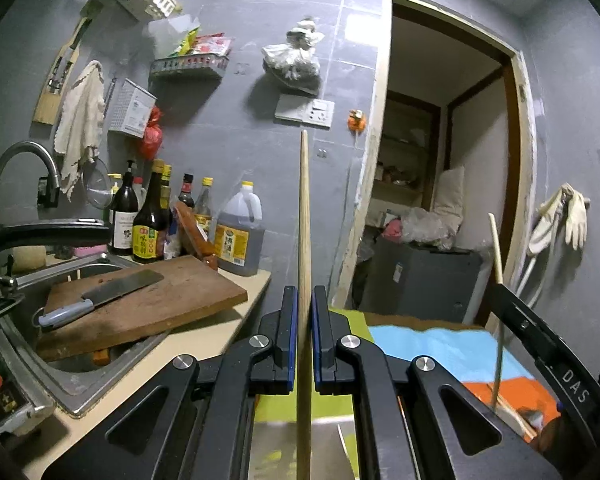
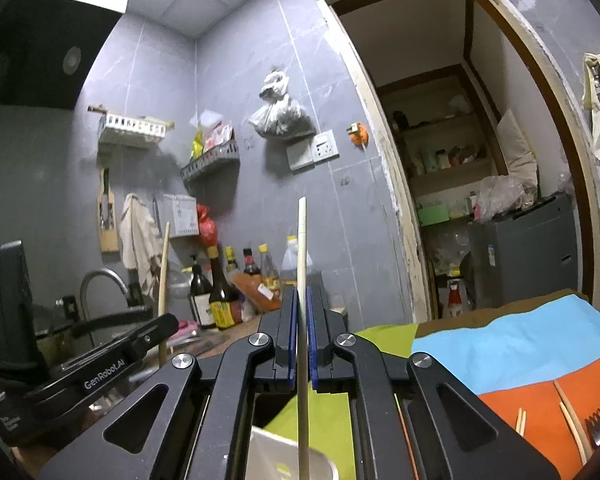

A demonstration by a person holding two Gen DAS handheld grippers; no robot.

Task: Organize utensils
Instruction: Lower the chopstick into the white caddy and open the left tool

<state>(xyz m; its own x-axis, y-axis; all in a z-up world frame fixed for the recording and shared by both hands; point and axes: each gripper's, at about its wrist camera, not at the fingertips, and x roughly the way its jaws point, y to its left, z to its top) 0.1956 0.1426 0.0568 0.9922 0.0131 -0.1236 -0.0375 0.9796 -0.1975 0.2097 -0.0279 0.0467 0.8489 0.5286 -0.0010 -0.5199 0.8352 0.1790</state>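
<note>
I have both grippers raised above the table, pointing toward the grey tiled wall, each carrying one stick upright. My left gripper (image 1: 304, 300) has its blue-lined jaws pinched on a tan wooden chopstick (image 1: 304, 208), which runs straight up between the pads and tapers to a tip high against the wall; its lower end passes down behind the jaws over a metal container (image 1: 296, 448) sitting on the table just below. My right gripper (image 2: 302, 300) is likewise clamped on a paler, cream-coloured chopstick (image 2: 302, 248), held vertical, with its lower end dropping toward the rim of the same metal container (image 2: 320, 460); I cannot tell whether either stick touches the inside. In the left view the right gripper sits off to the right with its stick showing above it; in the right view the left gripper sits off to the left. The table carries a cloth (image 2: 512, 344) in green, blue and orange panels, and on the orange part lie more loose chopsticks (image 2: 572, 420) and a fork (image 2: 598, 424). A cutting board (image 1: 148, 300) with a cleaver (image 1: 108, 292) on it lies across the sink at left.
</note>
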